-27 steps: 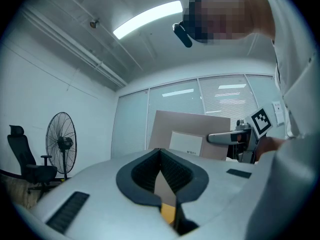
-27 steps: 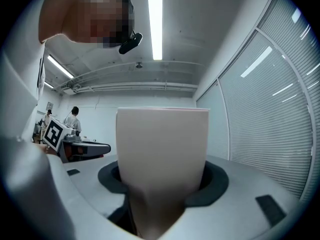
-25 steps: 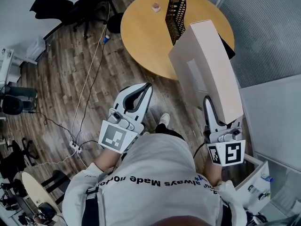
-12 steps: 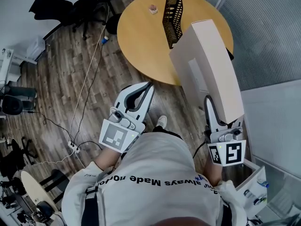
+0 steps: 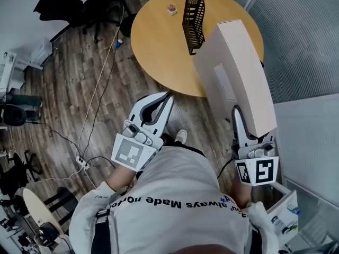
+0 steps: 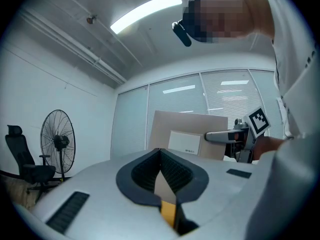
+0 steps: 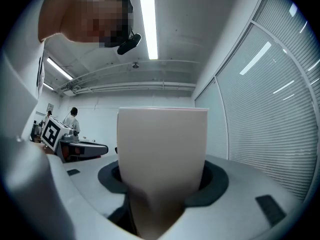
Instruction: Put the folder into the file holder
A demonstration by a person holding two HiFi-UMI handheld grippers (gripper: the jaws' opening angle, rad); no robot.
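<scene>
The task was under way but not finished. The thick beige cardboard box folder (image 5: pixel 238 73) was off any surface, clamped at its near end by the right gripper (image 5: pixel 246 123). In the right gripper view the folder (image 7: pixel 162 144) filled the gap between that gripper's (image 7: pixel 162 184) jaws, which pressed on both its sides. From the grip it stretched away toward 12 o'clock, and in the head view its far end overlapped the 3 o'clock part of the round light-wood table (image 5: pixel 159 41).

The black mesh file holder (image 5: pixel 193 15) stood upright on the table and looked empty. It lay toward 10 o'clock from the folder's far end, near it but apart. A small pinkish object (image 5: pixel 172 8) lay on the table just to the holder's 9 o'clock.

The left gripper (image 5: pixel 153 110) hung to the 9 o'clock of the right one, clear of the folder, its jaws pressed together on nothing. Its own view showed the tips (image 6: pixel 161 156) meeting, with the folder (image 6: pixel 187 129) and the right gripper (image 6: pixel 225 135) beyond.

So the pick-up was done. In my judgement, what remained was carrying the folder across to the holder's open top, lining it up with the slot, lowering it in and letting go.
</scene>
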